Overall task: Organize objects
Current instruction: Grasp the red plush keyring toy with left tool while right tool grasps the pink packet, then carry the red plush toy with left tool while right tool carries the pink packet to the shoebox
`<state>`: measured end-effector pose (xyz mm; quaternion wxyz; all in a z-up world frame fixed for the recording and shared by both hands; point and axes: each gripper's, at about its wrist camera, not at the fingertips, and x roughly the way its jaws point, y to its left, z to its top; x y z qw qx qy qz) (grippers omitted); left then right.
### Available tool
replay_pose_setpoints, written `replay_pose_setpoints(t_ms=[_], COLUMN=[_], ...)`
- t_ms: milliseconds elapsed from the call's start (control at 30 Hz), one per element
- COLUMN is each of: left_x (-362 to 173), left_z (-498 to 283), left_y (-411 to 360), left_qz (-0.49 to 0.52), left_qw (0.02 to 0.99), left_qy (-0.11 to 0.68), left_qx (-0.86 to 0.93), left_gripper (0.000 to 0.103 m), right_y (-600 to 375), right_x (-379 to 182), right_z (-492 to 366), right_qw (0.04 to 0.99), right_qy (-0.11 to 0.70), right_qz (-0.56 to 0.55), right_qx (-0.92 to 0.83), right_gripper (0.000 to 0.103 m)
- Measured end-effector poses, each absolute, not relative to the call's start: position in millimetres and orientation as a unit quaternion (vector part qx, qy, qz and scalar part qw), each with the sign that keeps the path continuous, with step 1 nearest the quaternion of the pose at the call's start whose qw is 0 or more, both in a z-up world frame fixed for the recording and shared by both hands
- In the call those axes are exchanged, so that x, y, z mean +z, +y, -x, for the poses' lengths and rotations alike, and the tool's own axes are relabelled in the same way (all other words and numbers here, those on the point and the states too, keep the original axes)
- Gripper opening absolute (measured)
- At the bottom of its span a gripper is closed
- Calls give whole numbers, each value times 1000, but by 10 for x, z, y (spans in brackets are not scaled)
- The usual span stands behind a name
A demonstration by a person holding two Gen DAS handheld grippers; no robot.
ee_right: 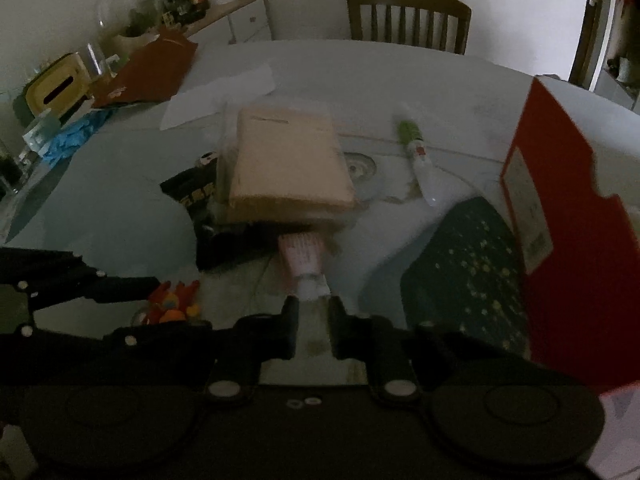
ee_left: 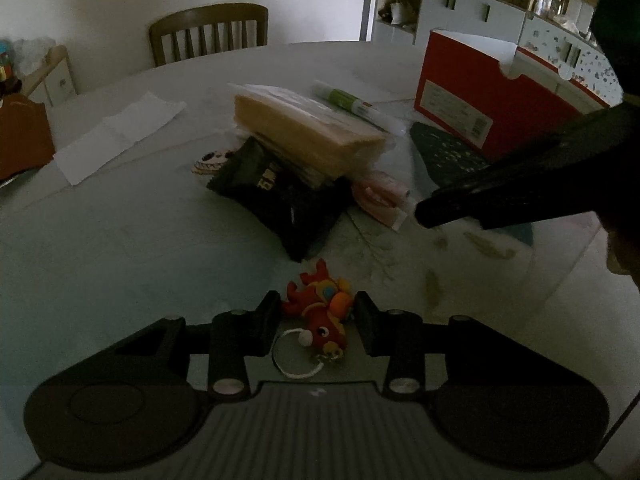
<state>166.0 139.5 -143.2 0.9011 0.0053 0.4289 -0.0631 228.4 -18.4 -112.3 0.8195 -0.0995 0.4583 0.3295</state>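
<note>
Red dragon charm [ee_left: 320, 312] (white loop attached) between left hand-held gripper [ee_left: 316, 316] fingers.

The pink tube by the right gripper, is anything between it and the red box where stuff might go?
The pink tube is pinched at its cap by the right gripper. Between it and the red box lies a dark speckled pouch, flat on the table against the box's side. Lifting over it should clear it.

The black snack packet [ee_left: 280, 196] lies partly hidden under the tan parcel [ee_left: 304, 132]; its print is unreadable. The red box [ee_right: 576, 232] is cut off by the right edge. Its label text [ee_left: 452, 110] is too small to read. The pink tube [ee_right: 304, 258] appears blurred.
</note>
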Motion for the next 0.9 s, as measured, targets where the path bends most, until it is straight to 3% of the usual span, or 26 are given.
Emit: replay_pose_setpoints(t_ms=[500, 567, 633, 900], left_x=[-1402, -1400, -1399, -1396], left_z=[-1523, -1506, -1495, -1484], left_y=[1395, 1425, 1455, 1556], left_qz=[18, 25, 30, 38], left_qw=[900, 900, 900, 900], left_qy=[433, 434, 434, 434], left_qx=[-45, -39, -36, -24], left_gripper=[39, 39, 39, 39], right_y=[-72, -38, 9, 213], right_x=[-1089, -1096, -1096, -1241], right_z=[-2462, -2459, -2446, -2559], right_qw=[817, 815, 818, 815], right_qy=[460, 459, 450, 456], right_qz=[88, 90, 97, 119], right_qx=[337, 341, 346, 337], right_gripper=[31, 51, 63, 59])
